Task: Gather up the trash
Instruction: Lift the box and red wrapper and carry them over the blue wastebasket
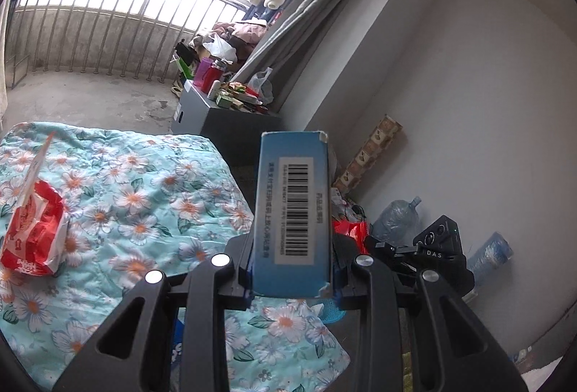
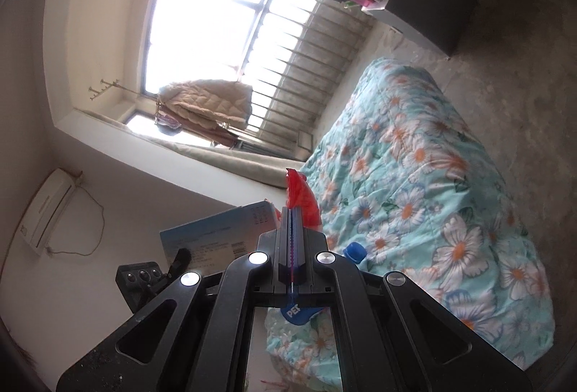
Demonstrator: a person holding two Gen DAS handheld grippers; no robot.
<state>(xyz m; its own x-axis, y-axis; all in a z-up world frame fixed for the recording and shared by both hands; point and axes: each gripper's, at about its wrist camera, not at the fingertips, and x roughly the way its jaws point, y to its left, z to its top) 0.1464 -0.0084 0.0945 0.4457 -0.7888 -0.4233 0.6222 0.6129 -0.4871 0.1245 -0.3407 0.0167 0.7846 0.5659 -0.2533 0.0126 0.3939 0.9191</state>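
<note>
My left gripper (image 1: 292, 260) is shut on a blue carton (image 1: 292, 204) with a barcode label, which stands up between its fingers. A red and white snack bag (image 1: 32, 237) lies on the floral quilt (image 1: 144, 197) at the left. In the right wrist view my right gripper (image 2: 290, 211) is shut, and a red plastic wrapper (image 2: 303, 197) sticks out past its fingertips. The same wrapper (image 1: 351, 229) shows beside the right gripper (image 1: 375, 244) in the left wrist view. The blue carton (image 2: 216, 237) and left gripper (image 2: 180, 258) appear left of it.
A blue-capped bottle (image 2: 355, 252) lies on the quilt (image 2: 432, 193) under the right gripper. A grey cabinet (image 1: 216, 118) crowded with bottles and boxes stands beyond the bed. Water jugs (image 1: 396, 219) sit on the floor by the white wall. A barred window lies behind.
</note>
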